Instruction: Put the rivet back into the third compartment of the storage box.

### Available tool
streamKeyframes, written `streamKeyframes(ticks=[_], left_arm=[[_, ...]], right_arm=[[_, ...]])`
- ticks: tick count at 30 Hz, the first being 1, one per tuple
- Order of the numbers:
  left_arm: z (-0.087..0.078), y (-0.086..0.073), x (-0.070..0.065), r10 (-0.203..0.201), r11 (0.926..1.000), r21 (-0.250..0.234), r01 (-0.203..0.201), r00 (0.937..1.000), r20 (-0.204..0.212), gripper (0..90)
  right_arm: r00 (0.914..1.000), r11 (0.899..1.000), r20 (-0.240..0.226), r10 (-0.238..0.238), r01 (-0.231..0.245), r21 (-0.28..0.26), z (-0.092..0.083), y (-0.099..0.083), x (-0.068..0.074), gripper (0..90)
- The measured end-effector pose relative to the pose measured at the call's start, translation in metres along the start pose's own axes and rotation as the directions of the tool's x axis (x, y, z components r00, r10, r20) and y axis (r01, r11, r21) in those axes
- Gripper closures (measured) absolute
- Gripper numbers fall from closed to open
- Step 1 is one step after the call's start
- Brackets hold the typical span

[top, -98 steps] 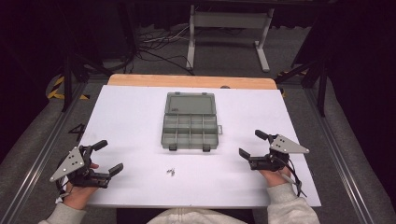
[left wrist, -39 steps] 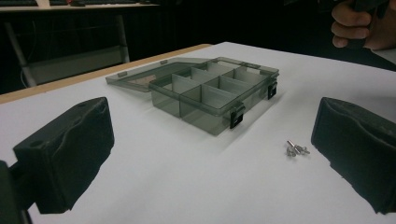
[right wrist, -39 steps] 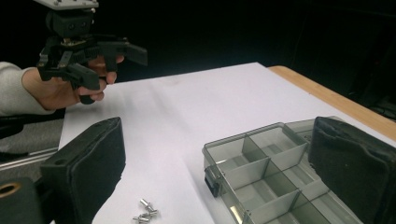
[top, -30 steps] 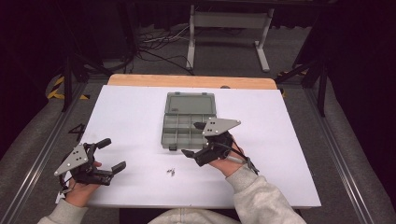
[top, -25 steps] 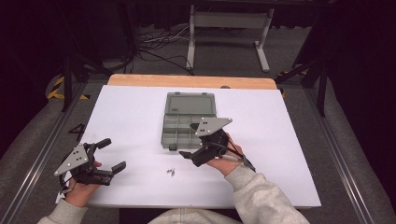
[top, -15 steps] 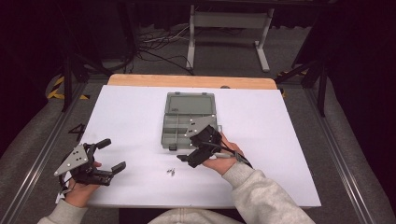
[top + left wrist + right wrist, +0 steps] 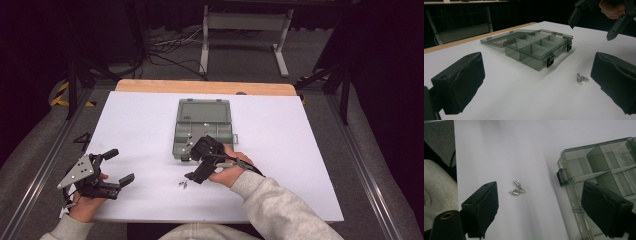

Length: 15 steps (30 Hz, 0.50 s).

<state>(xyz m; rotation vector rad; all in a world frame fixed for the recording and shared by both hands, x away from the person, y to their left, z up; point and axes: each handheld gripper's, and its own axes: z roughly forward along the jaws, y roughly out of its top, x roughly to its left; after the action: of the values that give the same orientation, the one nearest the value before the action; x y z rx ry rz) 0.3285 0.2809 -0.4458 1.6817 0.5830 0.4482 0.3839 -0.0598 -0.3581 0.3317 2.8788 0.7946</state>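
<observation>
The right gripper (image 7: 191, 166) hangs over the small metal screws (image 7: 516, 189), jaws wide but just been closing, nothing held between them. The screws lie on the white table (image 7: 140, 125) toward its near edge, just beside the front wall of the open compartment box (image 7: 202, 120). The left gripper (image 7: 119, 166) rests near the table's near left corner, jaws open and empty.

Lab or recording studio, not home. White sheet covering wooden worktop (image 7: 150, 130), wood edge showing along far side. Aluminium rails (image 7: 35, 180) running beside worktop on both sides. Dark surroundings, grey carpeted floor (image 7: 320, 55). Loose cables (image 7: 170, 47) trailing over floor behind. White metal stand (image 7: 245, 22) standing beyond. Yellow-black hazard tape (image 7: 62, 95) marking floor at left.
</observation>
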Motion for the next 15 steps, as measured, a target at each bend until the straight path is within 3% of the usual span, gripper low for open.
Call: streamKeyframes(ticks=[8,15], left_arm=[[0.000,0.000,0.001,-0.003,0.9999,-0.010,0.003,1.0000,0.006,0.0],[0.000,0.000,0.001,-0.001,0.9999,-0.011,0.001,1.0000,0.005,0.0]], right_arm=[[0.9993,0.996,-0.033,-0.016,0.019,0.088,0.011,0.008,0.004,18.5],[0.9969,0.986,-0.071,0.034,-0.022,0.163,0.028,0.011,0.007,22.3]])
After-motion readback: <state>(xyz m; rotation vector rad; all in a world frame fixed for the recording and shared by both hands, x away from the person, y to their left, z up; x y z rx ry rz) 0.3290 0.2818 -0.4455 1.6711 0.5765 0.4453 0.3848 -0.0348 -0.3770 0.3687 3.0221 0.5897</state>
